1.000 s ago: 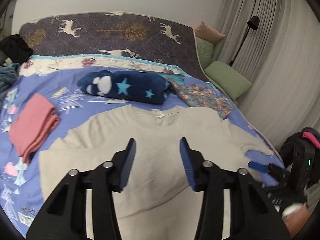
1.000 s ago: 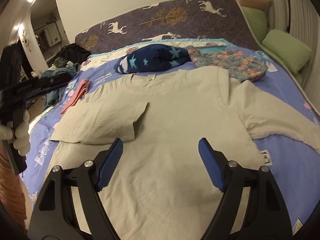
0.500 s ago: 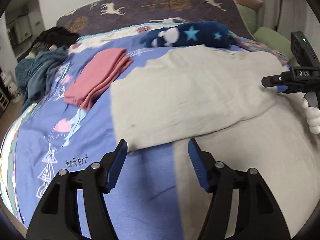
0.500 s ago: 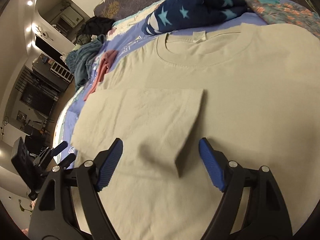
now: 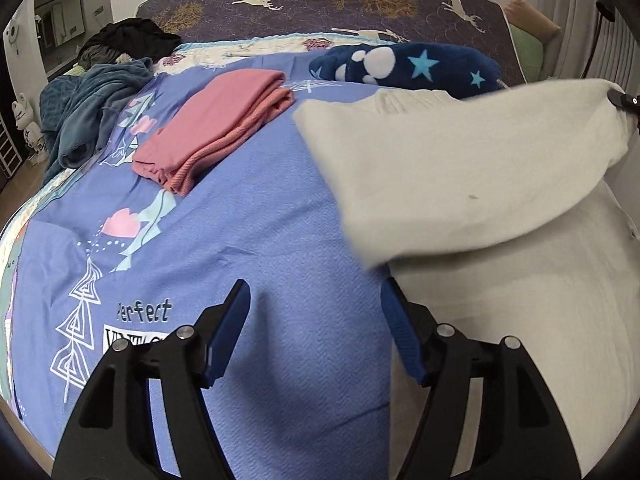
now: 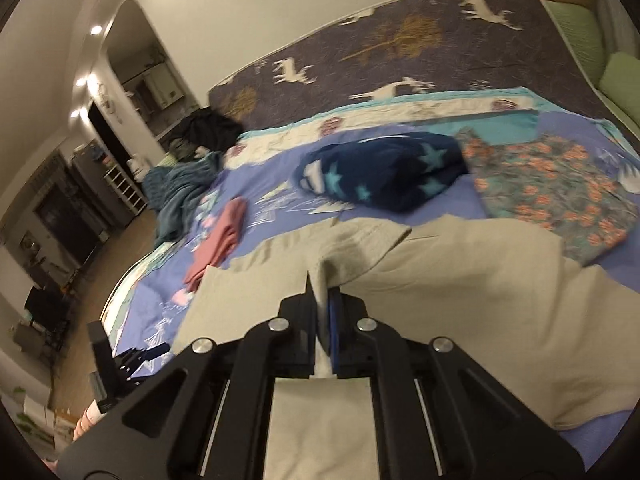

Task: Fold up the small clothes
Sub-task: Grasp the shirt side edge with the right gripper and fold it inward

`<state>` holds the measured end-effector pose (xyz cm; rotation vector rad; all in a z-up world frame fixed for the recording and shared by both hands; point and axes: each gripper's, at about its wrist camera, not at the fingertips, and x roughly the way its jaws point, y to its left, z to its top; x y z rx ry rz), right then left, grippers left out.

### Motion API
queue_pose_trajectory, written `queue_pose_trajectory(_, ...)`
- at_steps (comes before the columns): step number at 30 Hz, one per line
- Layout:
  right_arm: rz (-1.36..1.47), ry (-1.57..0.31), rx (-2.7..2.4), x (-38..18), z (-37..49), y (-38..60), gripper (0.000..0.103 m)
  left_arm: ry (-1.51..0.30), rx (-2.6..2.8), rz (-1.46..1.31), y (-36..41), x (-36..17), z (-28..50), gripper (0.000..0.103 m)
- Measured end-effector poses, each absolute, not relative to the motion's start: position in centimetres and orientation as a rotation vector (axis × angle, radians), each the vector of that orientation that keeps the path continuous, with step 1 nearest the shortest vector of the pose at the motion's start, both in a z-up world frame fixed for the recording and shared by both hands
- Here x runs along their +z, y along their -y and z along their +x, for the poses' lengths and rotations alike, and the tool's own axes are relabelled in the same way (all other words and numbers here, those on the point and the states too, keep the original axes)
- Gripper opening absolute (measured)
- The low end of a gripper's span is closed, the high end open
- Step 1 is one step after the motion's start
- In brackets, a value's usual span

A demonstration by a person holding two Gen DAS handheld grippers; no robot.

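Note:
A beige T-shirt (image 5: 460, 168) lies on the blue bedspread (image 5: 248, 208). My right gripper (image 6: 323, 300) is shut on a fold of the T-shirt (image 6: 460, 280) near its left sleeve and lifts that part off the bed. In the left wrist view the lifted side hangs in the air, pulled to the right, where the tip of the right gripper (image 5: 622, 98) shows. My left gripper (image 5: 316, 320) is open and empty, low over the bedspread at the shirt's lower left edge.
A folded pink garment (image 5: 216, 120) lies left of the shirt. A navy star blanket (image 5: 404, 66) lies behind it, a floral cloth (image 6: 552, 184) at the right. Teal and dark clothes (image 5: 92, 96) are piled at the far left. The bed edge (image 6: 128, 280) drops to the floor.
My right gripper has closed on the shirt's left side and lifted it, pulling it to the right. My left gripper has stayed open and moved left over the bedspread.

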<state>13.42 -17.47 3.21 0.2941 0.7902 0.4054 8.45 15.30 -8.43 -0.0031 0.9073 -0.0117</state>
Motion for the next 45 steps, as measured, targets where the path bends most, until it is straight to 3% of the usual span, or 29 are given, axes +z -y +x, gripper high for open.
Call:
queue_pose_trajectory(16, 0.413, -0.928, 0.176, -4.4, 14.3, 26.6, 0.008, -0.917, -0.094, -0.042, -13.3, -8.3, 9.8, 0.068)
queue_pose_trajectory(21, 0.367, -0.925, 0.163, -4.2, 14.3, 26.0, 0.013, -0.923, -0.184, -0.128, -13.5, -7.9, 10.4, 0.056)
queue_pose_trajectory(26, 0.356, -0.930, 0.152, -4.6, 14.1, 26.1, 0.013, -0.936, -0.268, -0.221, -14.0, -8.1, 11.1, 0.054)
queue_pose_trajectory(28, 0.359, -0.930, 0.150, -4.7, 14.2, 26.2, 0.013, -0.942, -0.298, -0.260, -14.1, -8.2, 11.5, 0.039)
queue_pose_trajectory(29, 0.365, -0.924, 0.152, -4.6, 14.1, 26.2, 0.013, -0.943, -0.349, -0.309, -14.2, -8.2, 11.6, 0.010)
queue_pose_trajectory(35, 0.318, -0.919, 0.097, -4.0, 13.8, 26.1, 0.016, -0.878, -0.308, -0.267, -14.4, -6.2, 10.5, 0.000)
queue_pose_trajectory(36, 0.268, -0.949, 0.042, -4.4, 13.9, 26.0, 0.023, -0.879, -0.287, -0.260, -14.7, -6.3, 10.4, 0.000)
queue_pose_trajectory(38, 0.214, -0.992, -0.014, -5.4, 13.8, 26.1, 0.025, -0.880, -0.241, -0.246, -15.6, -6.6, 10.0, 0.000)
queue_pose_trajectory(43, 0.378, -1.013, 0.073, -6.2, 13.7, 27.4, 0.048, -0.893, -0.247, -0.311, -17.6, -7.5, 9.8, 0.005)
queue_pose_trajectory(45, 0.447, -1.015, 0.109, -6.2, 14.2, 27.8, 0.055, -0.897, -0.273, -0.325, -17.2, -7.6, 10.1, 0.035)
